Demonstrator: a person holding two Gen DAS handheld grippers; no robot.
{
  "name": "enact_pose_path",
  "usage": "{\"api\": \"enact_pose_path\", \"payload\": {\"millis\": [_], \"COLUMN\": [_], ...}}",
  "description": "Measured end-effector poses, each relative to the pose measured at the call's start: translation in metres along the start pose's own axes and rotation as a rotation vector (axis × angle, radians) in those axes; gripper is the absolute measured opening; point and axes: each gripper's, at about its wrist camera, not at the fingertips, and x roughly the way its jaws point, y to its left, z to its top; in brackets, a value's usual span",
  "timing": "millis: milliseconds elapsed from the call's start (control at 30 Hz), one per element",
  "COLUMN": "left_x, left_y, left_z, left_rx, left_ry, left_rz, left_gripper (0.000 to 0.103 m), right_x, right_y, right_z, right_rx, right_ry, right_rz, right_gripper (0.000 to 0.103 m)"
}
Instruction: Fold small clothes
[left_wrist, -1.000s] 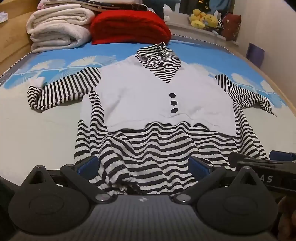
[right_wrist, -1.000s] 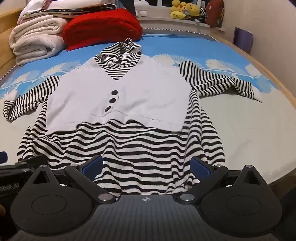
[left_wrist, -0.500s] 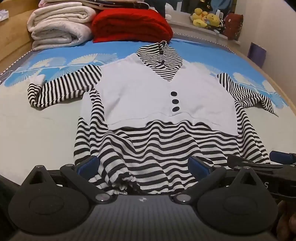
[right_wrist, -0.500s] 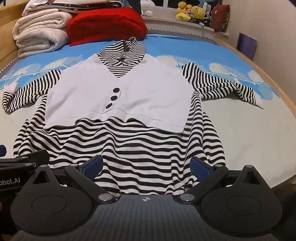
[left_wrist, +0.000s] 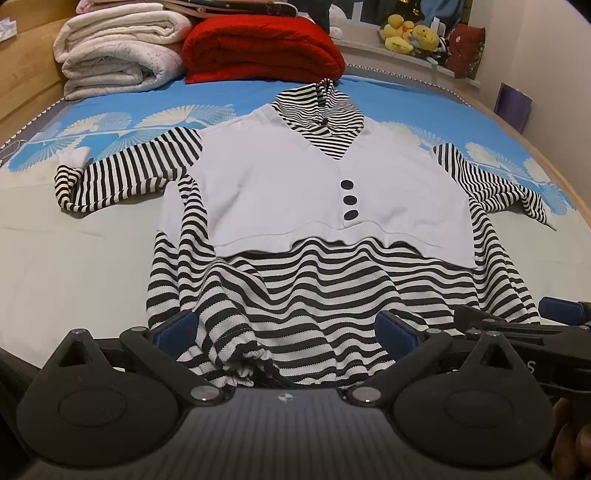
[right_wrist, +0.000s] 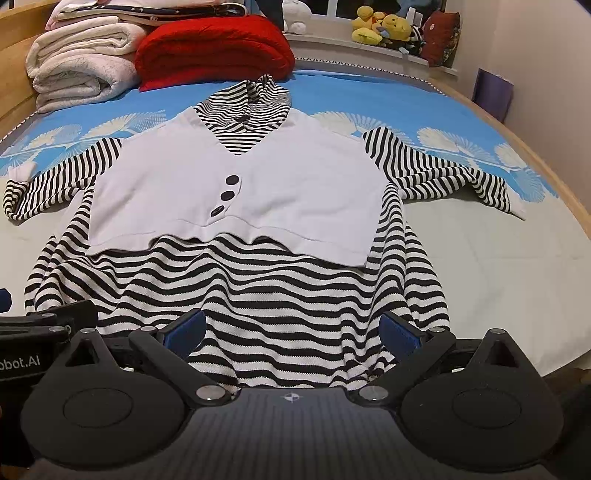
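Striped top (left_wrist: 317, 229) lay flat on bed (left_wrist: 74, 258), unfolded, sleeves spread, ahead of both grippers. Left gripper (left_wrist: 284, 328) and right gripper (right_wrist: 291, 328) gaped wide over hem, empty. Every fold remained.

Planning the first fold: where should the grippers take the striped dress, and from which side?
Judging by the pose, take the dress at its near hem, one bottom corner per gripper, coming in low from the near bed edge. It lies flat, face up, collar far. The left gripper and right gripper hang open over that hem, which is bunched and easy to pinch.
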Motion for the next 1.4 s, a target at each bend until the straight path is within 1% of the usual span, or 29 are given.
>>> {"api": "enact_pose_path", "payload": {"millis": [1233, 1400], "left_x": [0.0005, 0.0030], "left_y": [-0.0027, -0.0004], "left_z": [0.0003, 0.0007], "left_rx": [0.000, -0.012], "left_ry": [0.006, 0.015], "left_rz": [-0.001, -0.002], "left_gripper": [0.102, 0.102], "right_x": [0.0002, -0.0002], "right_y": [-0.0011, -0.0059], "right_z": [0.0007, 0.0034], "right_rx": [0.004, 0.029], "right_ry": [0.001, -0.007], "right_rz": [0.001, 0.000], "right_gripper": [0.099, 0.099]}}
